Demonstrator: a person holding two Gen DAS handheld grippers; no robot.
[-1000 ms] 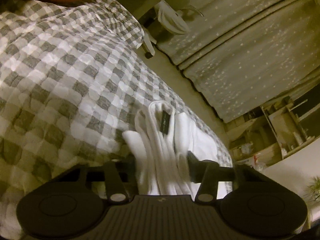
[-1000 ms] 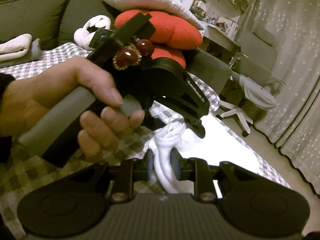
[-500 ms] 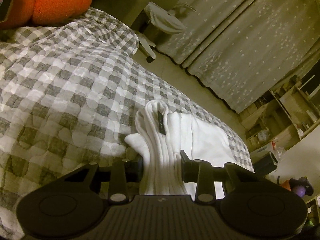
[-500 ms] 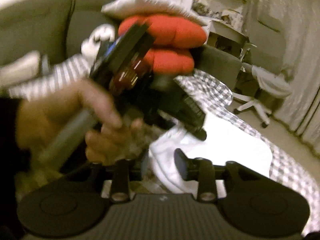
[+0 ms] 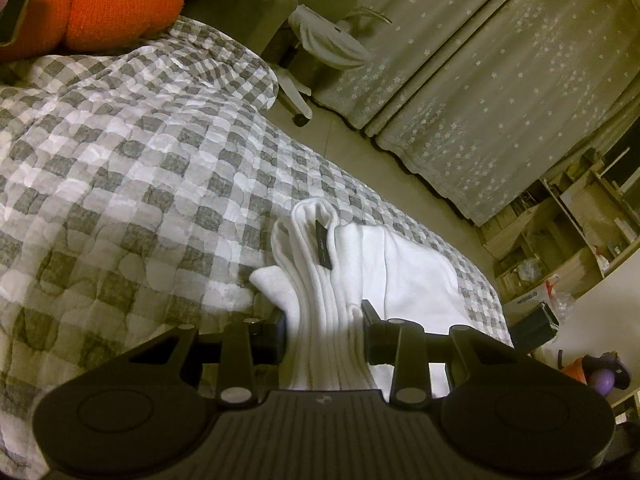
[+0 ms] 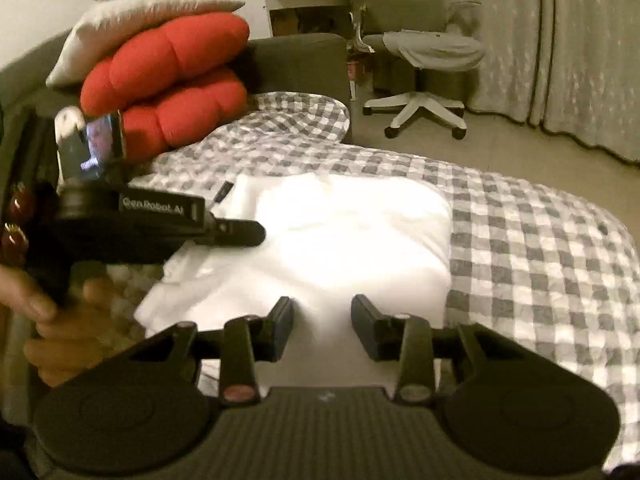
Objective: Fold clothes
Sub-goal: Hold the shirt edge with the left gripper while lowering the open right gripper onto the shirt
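Garment: white garment (image 6: pixel 352 236) lies part-folded on the checked quilt (image 5: pixel 120 168) of the bed, bulk flat, collar end bunched.

Left gripper (image 5: pixel 323 330): closed on the bunched folds near the black label (image 5: pixel 322 249); cloth fills the gap between both pads.

Right gripper (image 6: pixel 322 322): jaws apart, nothing held, hanging over the near edge of the garment.

Risks, as judged:
- Left grip takes many layers at once. Pulling from here may drag the flat part and undo the fold.
- Thick bunch could slip out unevenly, leaving a skewed edge.
- Quilt is soft and wrinkled; the right gripper closing low might pinch quilt along with cloth.
- Grippers sit near each other; a collision looks possible.
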